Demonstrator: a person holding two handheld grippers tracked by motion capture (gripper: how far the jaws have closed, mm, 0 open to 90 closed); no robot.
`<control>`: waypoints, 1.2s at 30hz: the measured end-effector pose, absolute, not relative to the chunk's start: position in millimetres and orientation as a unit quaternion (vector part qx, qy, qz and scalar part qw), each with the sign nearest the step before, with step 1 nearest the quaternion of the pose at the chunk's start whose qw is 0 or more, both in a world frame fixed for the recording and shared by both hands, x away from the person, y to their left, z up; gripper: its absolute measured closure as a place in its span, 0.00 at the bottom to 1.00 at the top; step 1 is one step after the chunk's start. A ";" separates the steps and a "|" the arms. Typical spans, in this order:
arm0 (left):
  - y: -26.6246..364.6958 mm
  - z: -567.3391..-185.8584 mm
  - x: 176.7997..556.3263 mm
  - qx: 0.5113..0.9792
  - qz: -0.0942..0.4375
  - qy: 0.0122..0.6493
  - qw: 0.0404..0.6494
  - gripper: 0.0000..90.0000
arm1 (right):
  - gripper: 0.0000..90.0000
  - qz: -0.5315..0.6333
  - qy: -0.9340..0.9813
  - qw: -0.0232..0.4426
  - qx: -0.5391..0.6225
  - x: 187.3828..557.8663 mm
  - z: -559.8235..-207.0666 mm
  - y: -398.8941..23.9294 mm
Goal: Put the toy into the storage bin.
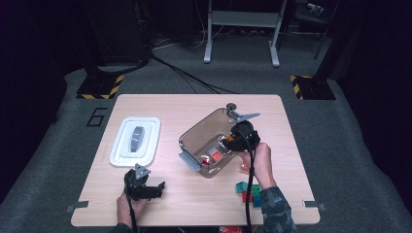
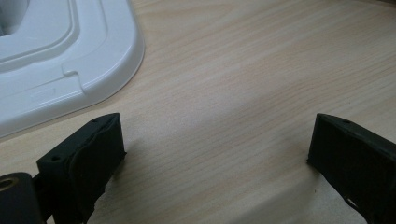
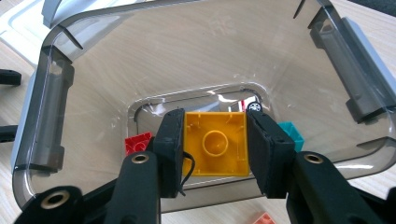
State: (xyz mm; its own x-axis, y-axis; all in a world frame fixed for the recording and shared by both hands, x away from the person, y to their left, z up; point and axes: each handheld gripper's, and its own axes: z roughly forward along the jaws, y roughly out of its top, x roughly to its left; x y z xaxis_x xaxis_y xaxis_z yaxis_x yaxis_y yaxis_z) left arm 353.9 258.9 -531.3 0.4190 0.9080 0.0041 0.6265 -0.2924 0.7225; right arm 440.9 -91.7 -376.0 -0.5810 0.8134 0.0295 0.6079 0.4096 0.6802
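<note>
My right gripper (image 3: 214, 133) is shut on a yellow brick (image 3: 215, 156), whose hollow underside faces the camera. It hangs over a clear grey container (image 3: 51, 107) that holds a red brick (image 3: 137, 142) and a teal brick (image 3: 292, 133). In the high view the right gripper (image 1: 229, 141) sits above the container's (image 1: 194, 133) right side, with a red brick (image 1: 215, 156) below it. My left gripper (image 1: 154, 190) rests near the table's front edge. In its own view the left gripper (image 2: 217, 135) stands open over bare wood with nothing between the jaws.
A white lid (image 1: 135, 141) lies on the table left of the container, and its corner (image 2: 60, 60) is just ahead of the left gripper. Loose green and red bricks (image 1: 248, 191) lie by the right forearm. A pink brick (image 3: 264, 218) sits outside the container's near wall.
</note>
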 end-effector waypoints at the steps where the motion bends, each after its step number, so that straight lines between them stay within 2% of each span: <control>1: 258.9 -531.3 353.9 0.775 0.213 0.495 0.330 0.04 | 0.66 0.330 0.825 0.154 0.432 440.6 -376.6 -91.3; 18: 258.8 -531.4 353.8 0.775 0.213 0.495 0.330 0.04 | 0.63 0.332 0.826 0.151 0.430 437.2 -382.6 -91.0; 22: 258.8 -531.4 353.8 0.775 0.213 0.495 0.330 0.04 | 0.55 0.334 0.826 0.150 0.428 436.2 -381.6 -93.7; 24: 258.8 -531.4 353.8 0.775 0.213 0.495 0.330 0.04 | 0.45 0.336 0.823 0.152 0.432 434.1 -380.1 -95.7; 27: 258.8 -531.3 353.8 0.775 0.213 0.495 0.330 0.04 | 0.35 0.342 0.819 0.153 0.434 430.5 -377.7 -98.2; 28: 258.8 -531.3 353.8 0.775 0.213 0.495 0.330 0.04 | 0.35 0.342 0.819 0.153 0.434 430.5 -377.7 -98.2; 29: 258.8 -531.3 353.8 0.775 0.214 0.495 0.330 0.04 | 0.29 0.345 0.815 0.160 0.437 427.8 -375.8 -100.3; 36: 258.8 -531.3 353.8 0.775 0.213 0.495 0.330 0.04 | 0.19 0.354 0.805 0.163 0.448 419.1 -372.3 -112.9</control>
